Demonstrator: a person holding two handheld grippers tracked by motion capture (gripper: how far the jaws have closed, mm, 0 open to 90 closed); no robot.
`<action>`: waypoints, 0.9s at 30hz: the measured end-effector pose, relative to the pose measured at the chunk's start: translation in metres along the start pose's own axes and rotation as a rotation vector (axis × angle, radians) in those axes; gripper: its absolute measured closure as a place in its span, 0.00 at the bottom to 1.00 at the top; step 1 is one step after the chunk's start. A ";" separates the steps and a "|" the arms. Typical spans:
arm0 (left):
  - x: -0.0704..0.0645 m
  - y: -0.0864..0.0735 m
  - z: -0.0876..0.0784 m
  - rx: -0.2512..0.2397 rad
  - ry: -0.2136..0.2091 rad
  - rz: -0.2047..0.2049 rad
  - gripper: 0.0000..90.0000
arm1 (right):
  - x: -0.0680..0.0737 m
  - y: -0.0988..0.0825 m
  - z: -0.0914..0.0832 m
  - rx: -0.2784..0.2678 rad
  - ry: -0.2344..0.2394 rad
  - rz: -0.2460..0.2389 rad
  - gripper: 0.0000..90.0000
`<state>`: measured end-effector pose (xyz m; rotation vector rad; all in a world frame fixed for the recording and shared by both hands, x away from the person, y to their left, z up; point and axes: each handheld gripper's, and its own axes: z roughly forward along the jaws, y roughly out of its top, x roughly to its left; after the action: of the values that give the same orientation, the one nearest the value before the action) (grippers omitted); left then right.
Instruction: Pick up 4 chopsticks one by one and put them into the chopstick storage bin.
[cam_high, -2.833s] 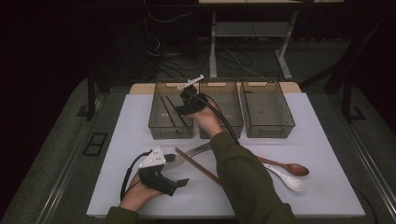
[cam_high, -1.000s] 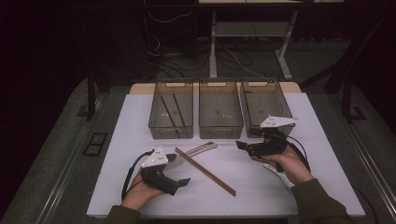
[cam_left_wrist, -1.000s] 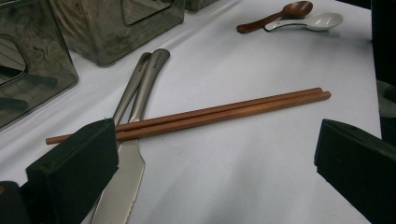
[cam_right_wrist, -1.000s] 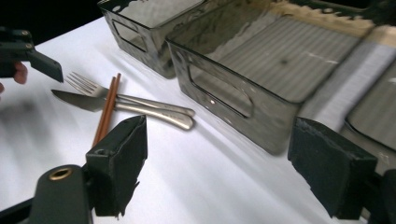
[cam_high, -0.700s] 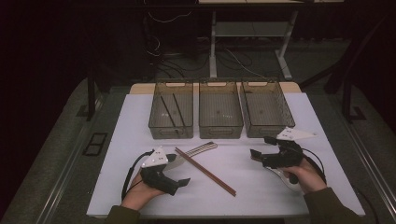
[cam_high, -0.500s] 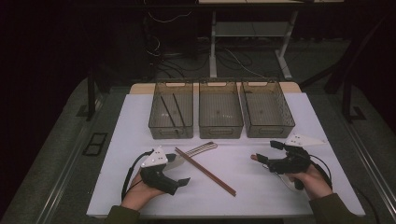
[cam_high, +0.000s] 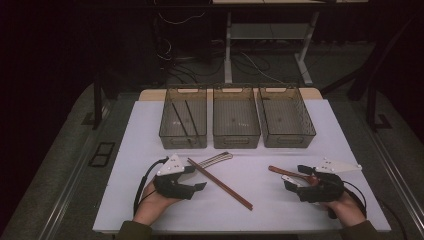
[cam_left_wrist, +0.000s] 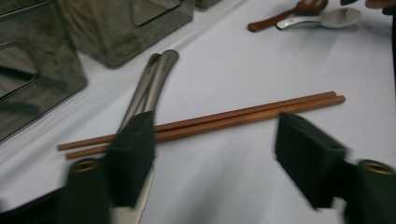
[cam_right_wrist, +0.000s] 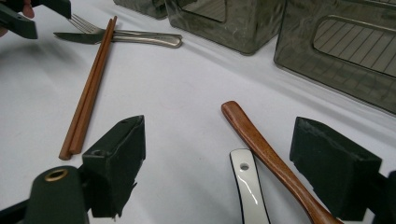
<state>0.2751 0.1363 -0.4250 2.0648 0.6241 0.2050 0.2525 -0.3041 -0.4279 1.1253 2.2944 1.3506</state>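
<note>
Right gripper view | right tool (cam_right_wrist: 219, 172) wide, astride wooden spoon (cam_right_wrist: 271, 161) handle near table's (cam_high: 350, 130) right front edge | light, stiff, smooth (may slip): pinch mid-handle

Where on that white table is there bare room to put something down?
Bare patches: the white mat left of the three bins, its right strip beyond them, and the middle front between the chopsticks and spoon handles. It is crowded around the fork and knife near the left gripper.
</note>
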 end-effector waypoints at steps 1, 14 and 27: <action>-0.002 0.002 0.002 0.008 -0.014 0.002 0.47 | 0.000 0.000 0.000 0.000 -0.002 0.001 0.20; -0.026 0.013 0.038 0.101 -0.194 0.065 0.98 | -0.001 0.001 0.003 0.005 -0.014 -0.014 0.20; -0.067 0.023 0.088 0.180 -0.301 0.159 0.99 | -0.001 0.000 0.003 0.011 -0.026 -0.036 0.20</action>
<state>0.2597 0.0268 -0.4473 2.2630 0.3032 -0.0744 0.2547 -0.3029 -0.4297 1.0928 2.2957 1.3041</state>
